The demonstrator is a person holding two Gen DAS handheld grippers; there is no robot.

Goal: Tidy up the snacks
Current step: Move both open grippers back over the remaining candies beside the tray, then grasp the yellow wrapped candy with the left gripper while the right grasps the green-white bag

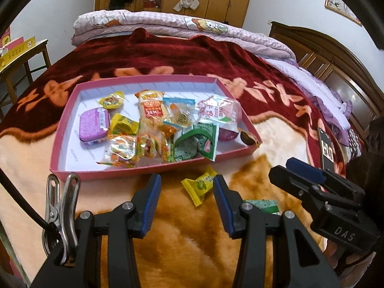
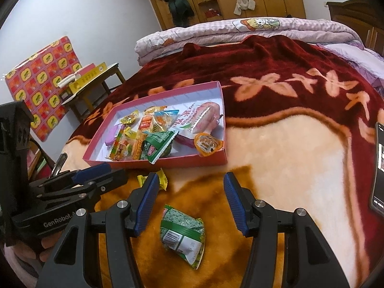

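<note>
We judge task mostly done: pink tray [image 1: 72, 120] full mid-frame; yellow candy [image 1: 200, 186], green packet [image 2: 182, 235] remain below on blanket; left gripper [image 1: 187, 199], right gripper [image 2: 192, 201] both released, empty.

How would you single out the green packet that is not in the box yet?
Start from the pink box of snacks on the bed blanket. On the orange fur nearer the camera lies a crumpled green packet, alone between the fingers of the right hand-held gripper. Unlike the small yellow candy nearby, it is green with a barcode.

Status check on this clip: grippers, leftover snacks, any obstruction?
Left gripper open over yellow candy. Right gripper open over green packet. Both outside pink tray. Path clear.
</note>
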